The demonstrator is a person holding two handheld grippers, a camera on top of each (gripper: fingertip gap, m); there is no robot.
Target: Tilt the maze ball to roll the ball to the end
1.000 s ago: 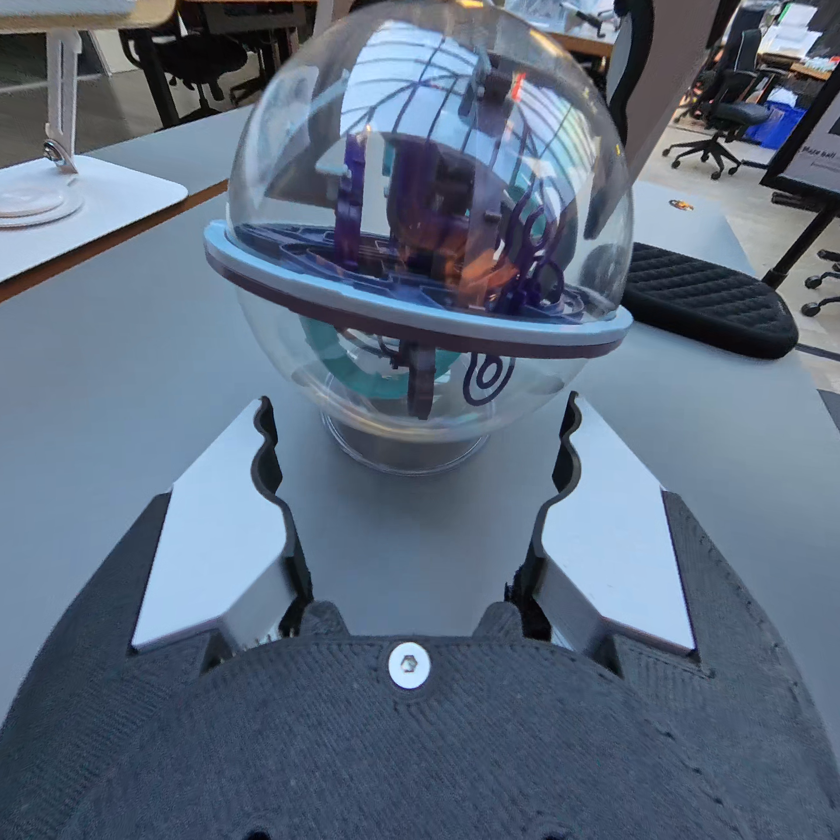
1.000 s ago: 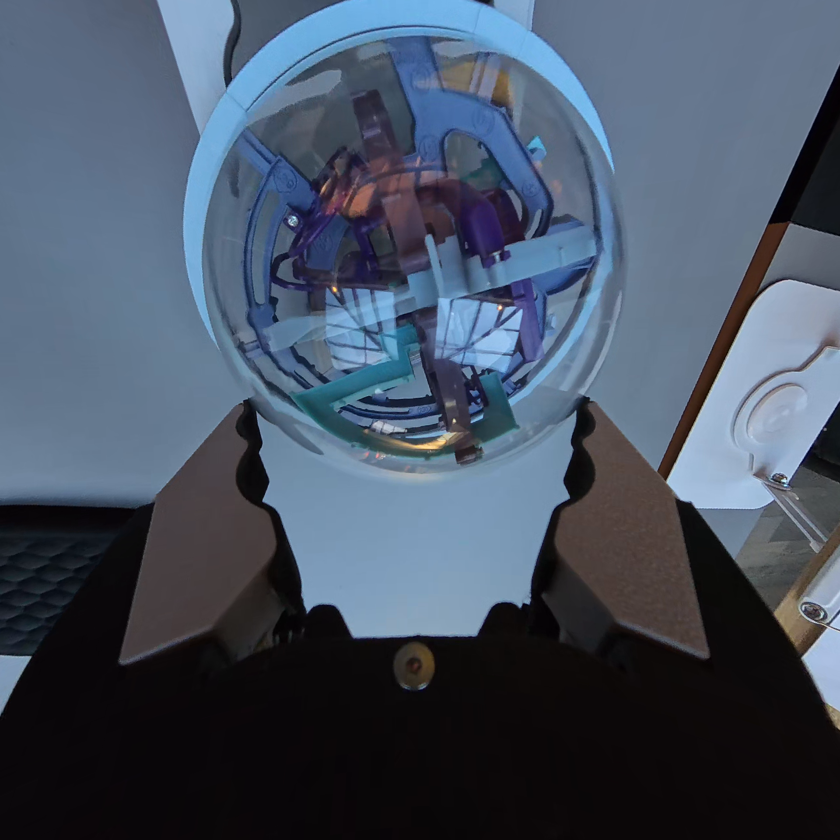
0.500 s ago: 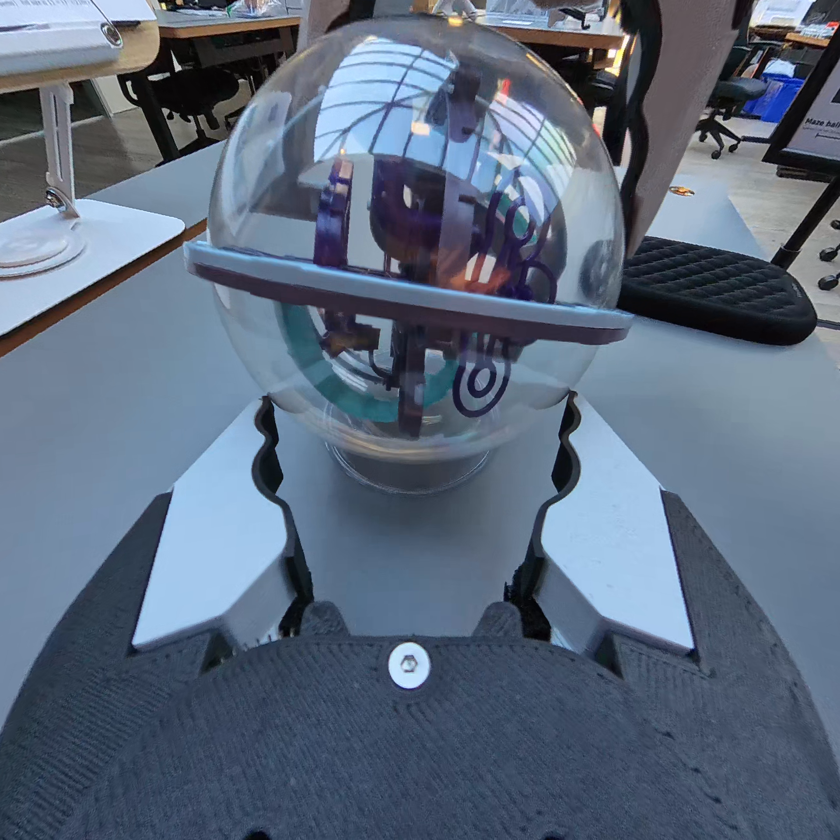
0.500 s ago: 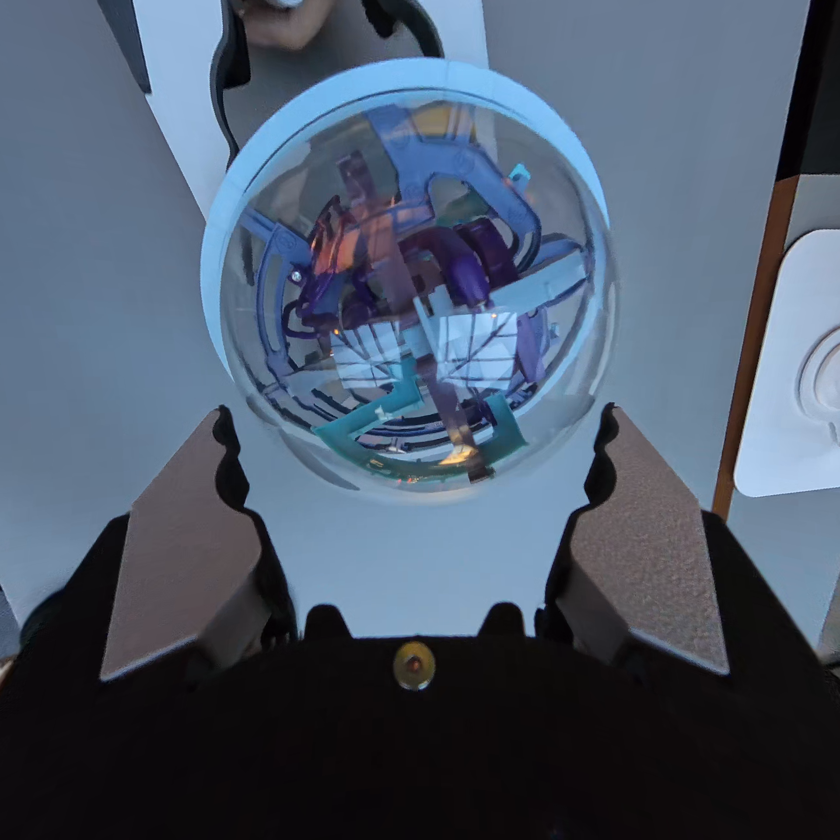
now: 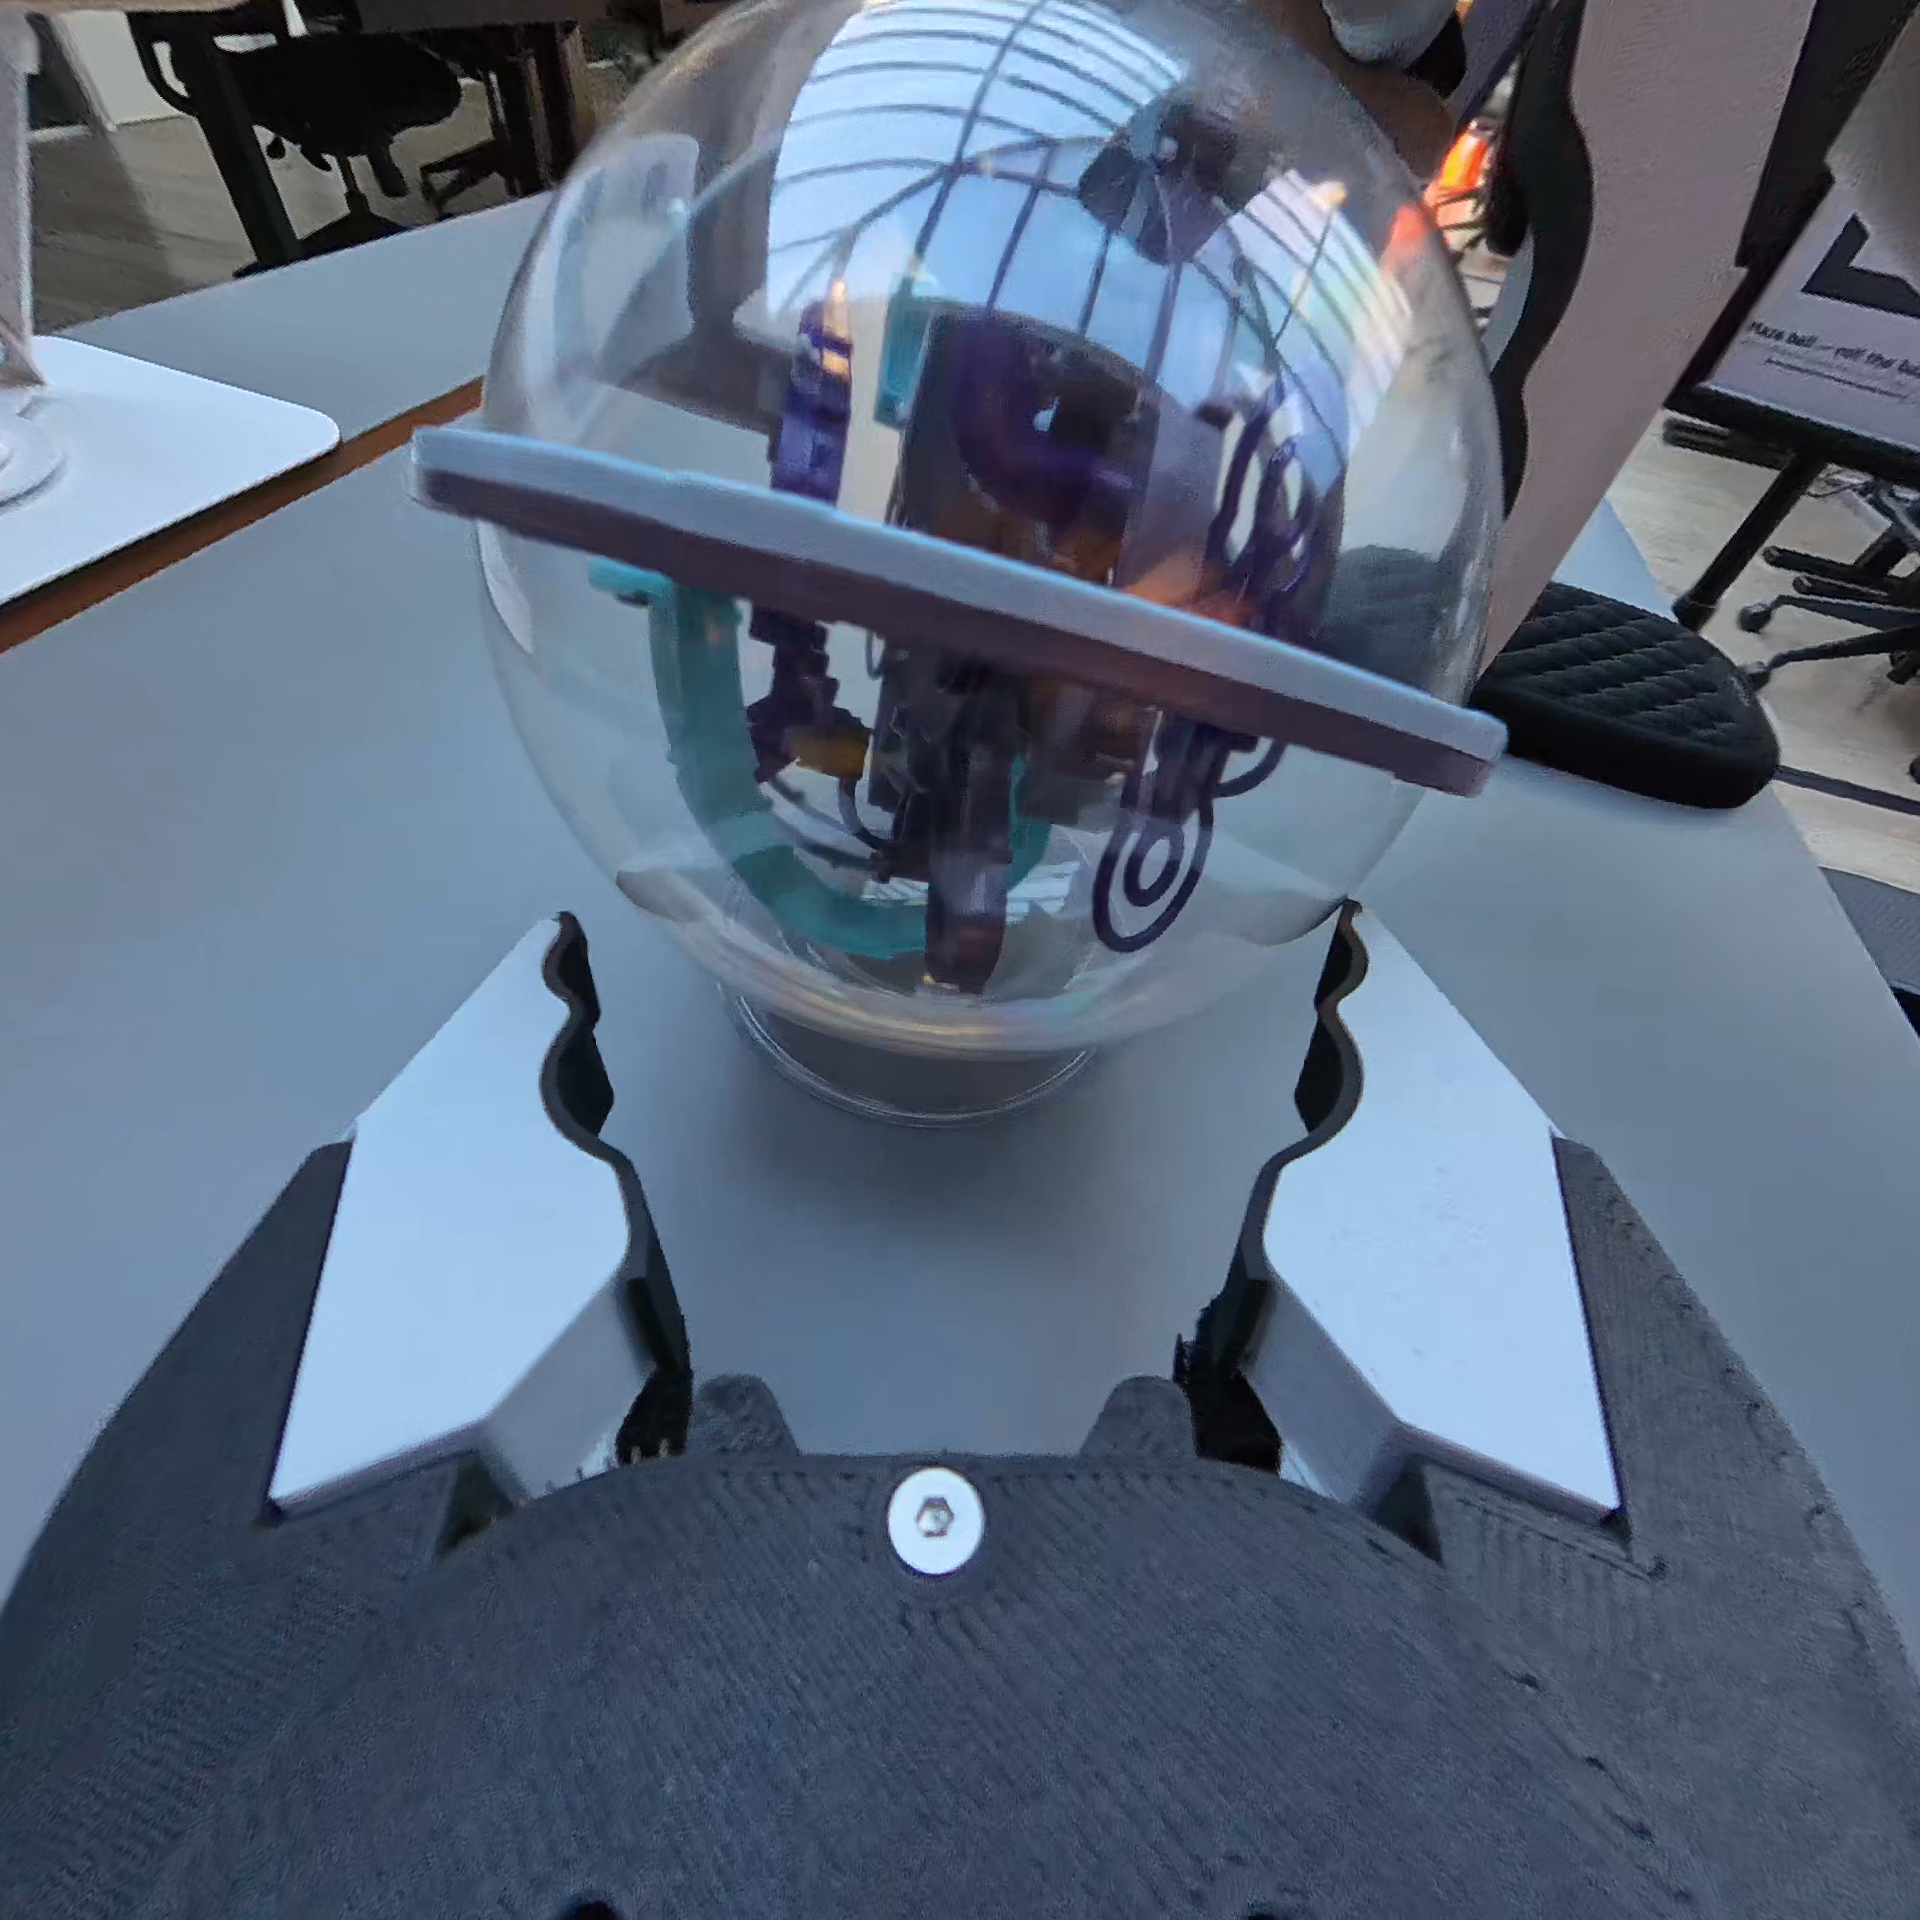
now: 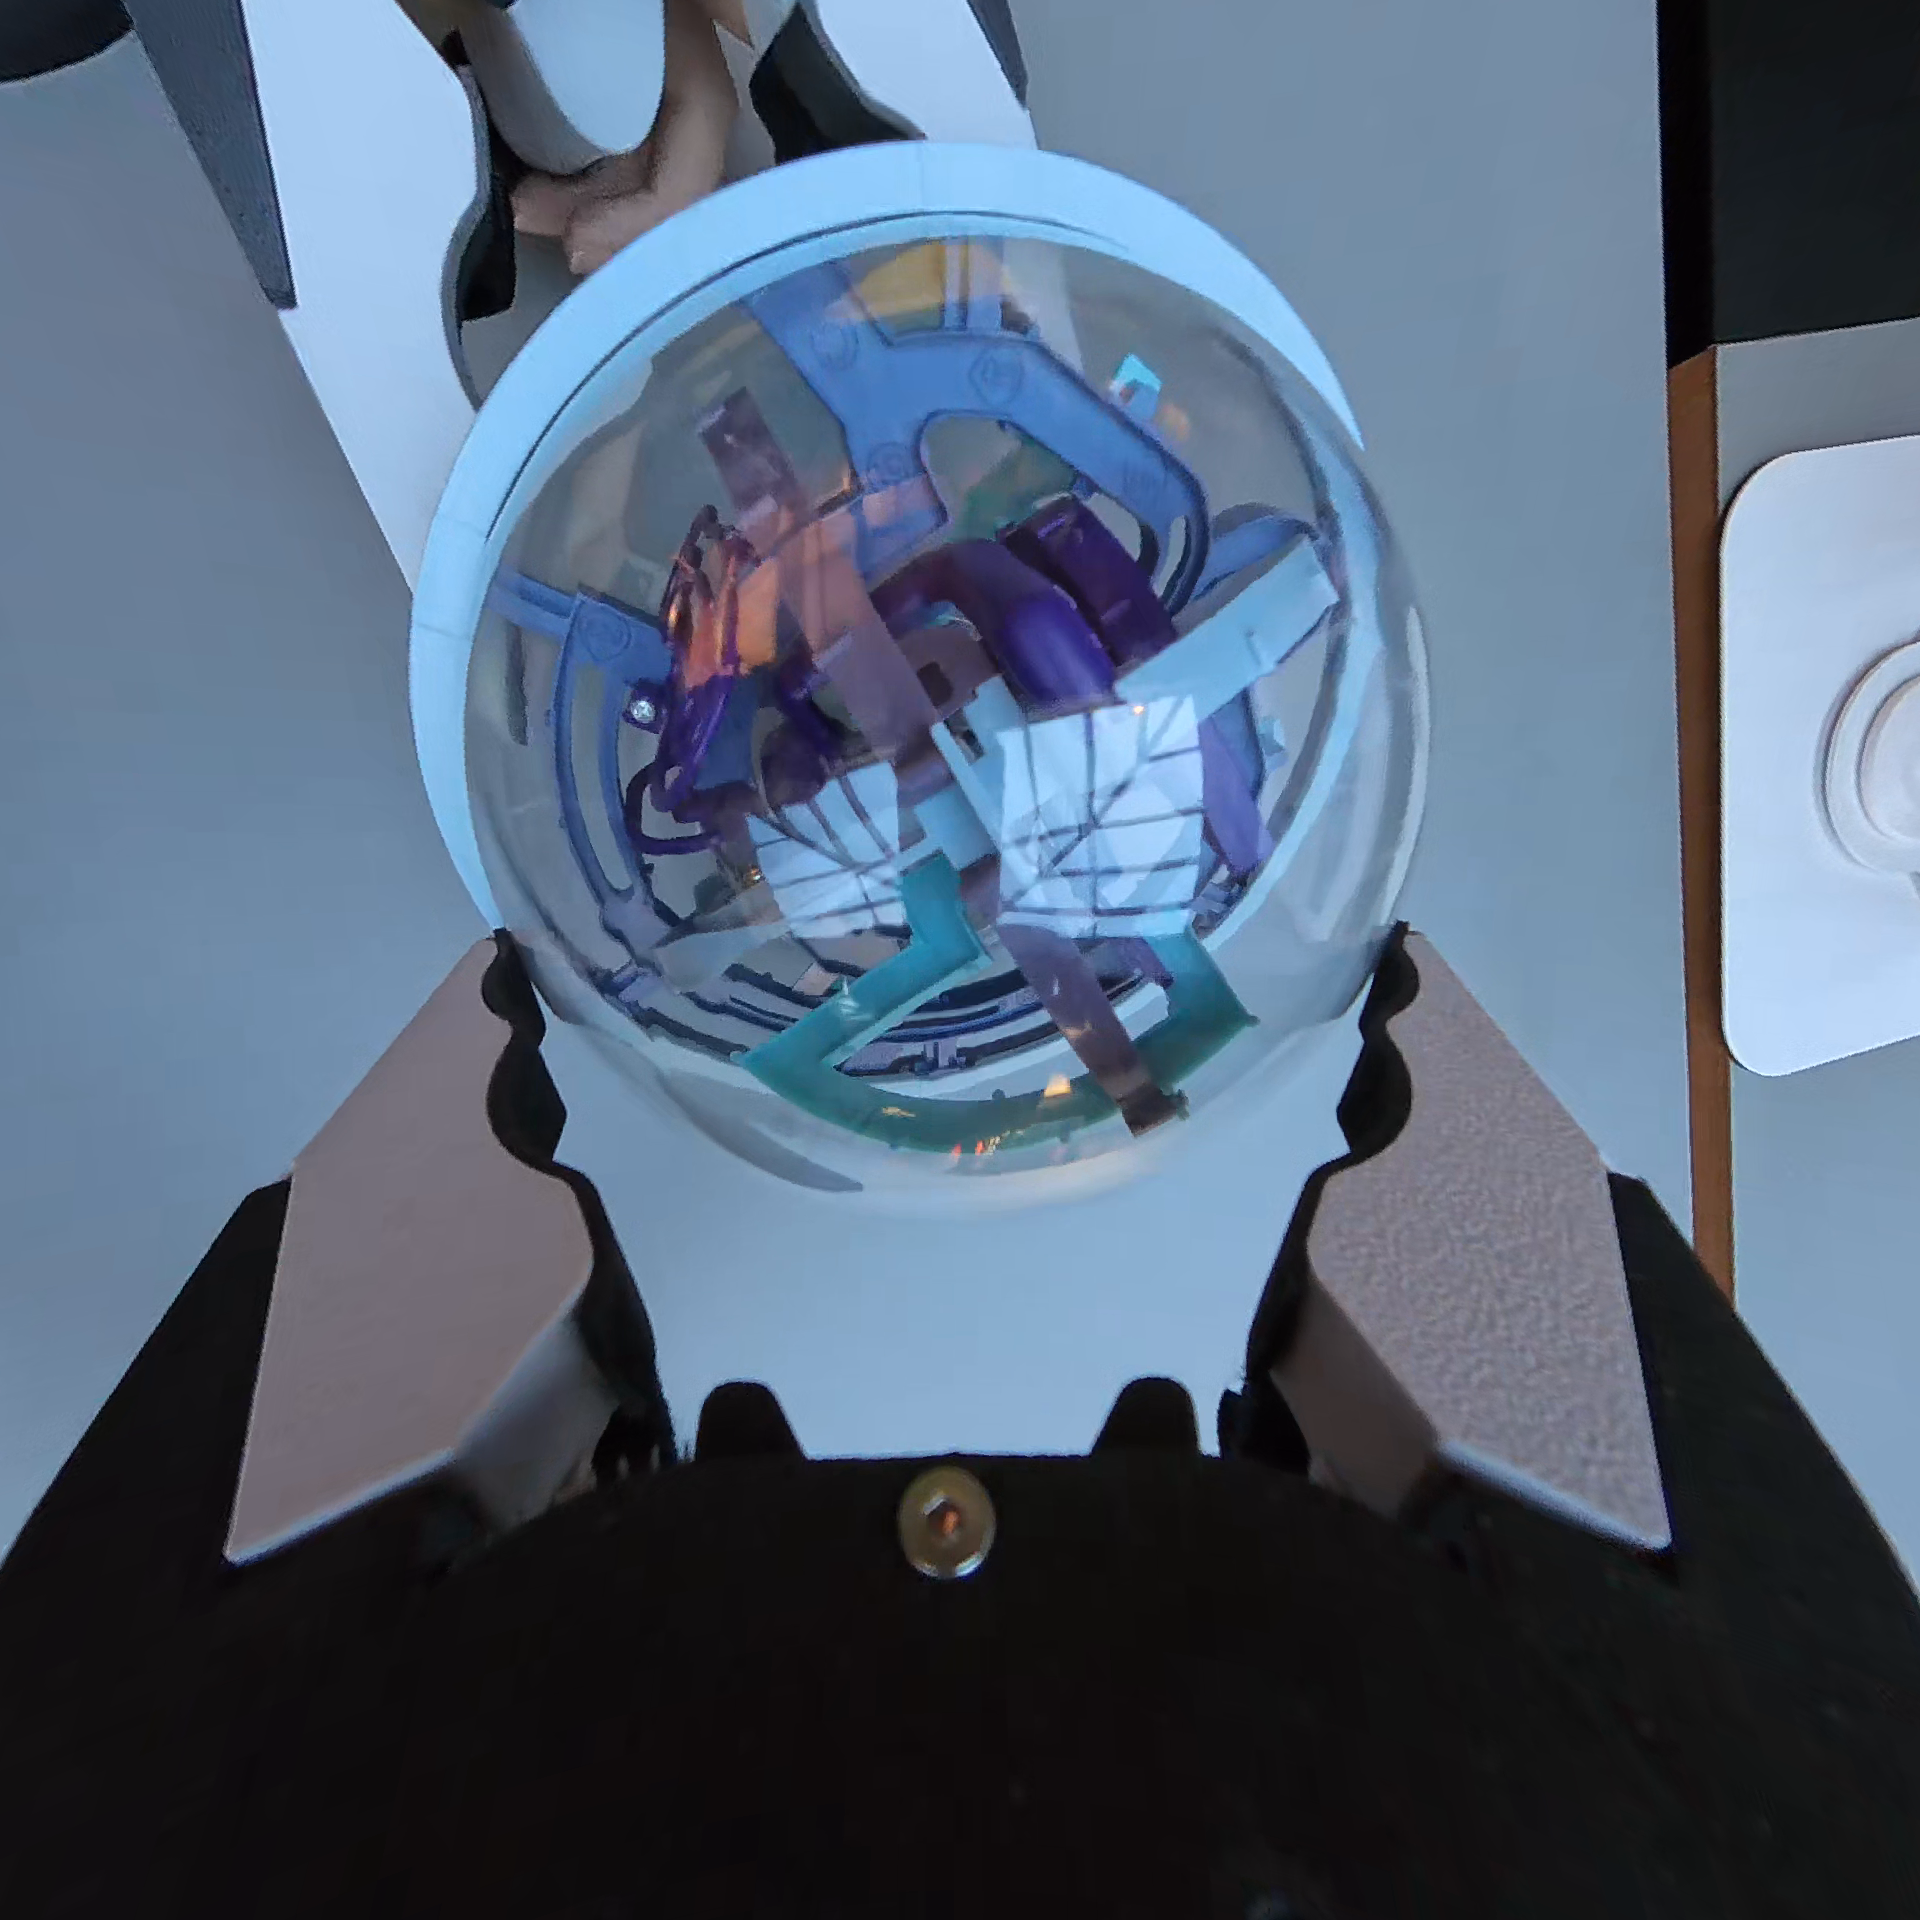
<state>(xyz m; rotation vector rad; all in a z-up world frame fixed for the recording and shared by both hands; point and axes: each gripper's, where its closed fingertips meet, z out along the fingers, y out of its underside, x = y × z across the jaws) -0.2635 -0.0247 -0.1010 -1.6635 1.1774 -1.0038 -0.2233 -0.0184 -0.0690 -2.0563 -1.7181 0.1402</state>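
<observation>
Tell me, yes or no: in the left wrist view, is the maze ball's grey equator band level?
No. The grey band around the maze ball slopes down from the picture's left to its right.

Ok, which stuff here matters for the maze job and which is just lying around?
Job: maze ball, clear stand, left gripper, right gripper.
Lying about: black pad, white base, office chairs, sign.
</observation>
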